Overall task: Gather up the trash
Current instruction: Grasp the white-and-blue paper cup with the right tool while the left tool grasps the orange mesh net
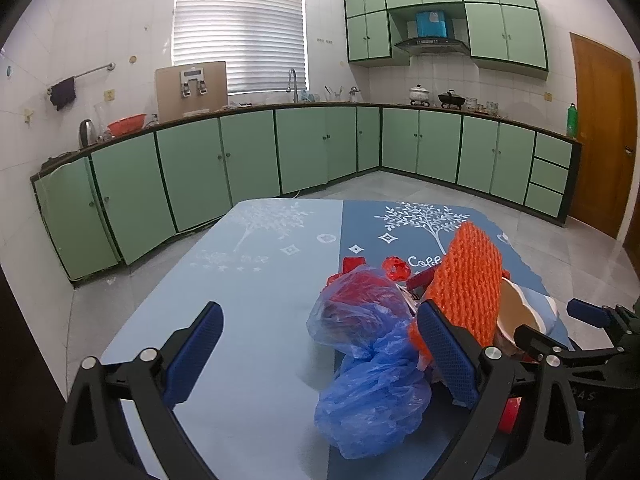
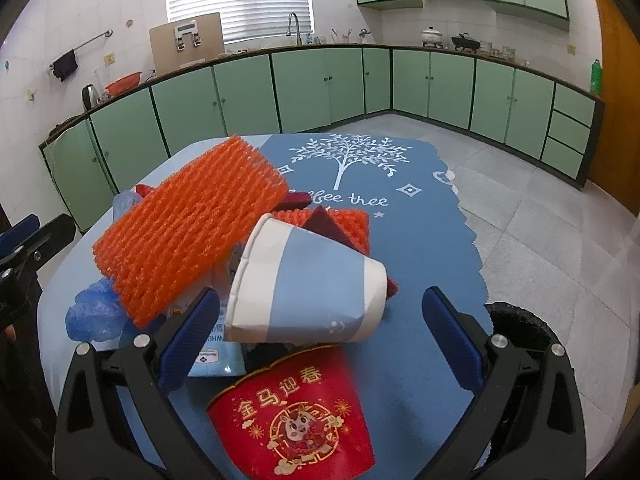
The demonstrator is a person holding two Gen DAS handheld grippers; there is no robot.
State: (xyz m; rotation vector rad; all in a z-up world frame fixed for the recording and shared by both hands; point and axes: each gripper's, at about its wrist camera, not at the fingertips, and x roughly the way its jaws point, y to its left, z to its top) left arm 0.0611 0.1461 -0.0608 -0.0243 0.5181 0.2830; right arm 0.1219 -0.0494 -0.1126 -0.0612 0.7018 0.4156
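Note:
A heap of trash lies on the blue table [image 1: 248, 304]. Crumpled blue plastic bags [image 1: 372, 396] lie between the wide-apart fingers of my left gripper [image 1: 320, 344], which is open. An orange foam net [image 1: 468, 280] leans just behind its right finger. In the right wrist view a blue-and-white paper cup [image 2: 308, 284] lies on its side between the fingers of my right gripper [image 2: 320, 332], open, nothing clamped. A red paper cup [image 2: 296, 416] with gold print lies below it, and the orange foam net [image 2: 188, 232] rests on the pile to the left. My right gripper [image 1: 560, 328] shows at the left wrist view's right edge.
Green cabinets [image 1: 248, 152] run along the far walls under a counter with a sink tap, pots and a kettle. A wooden door [image 1: 600, 132] stands at the right. Tiled floor surrounds the table. A dark round rim [image 2: 520, 324] sits by the table's right edge.

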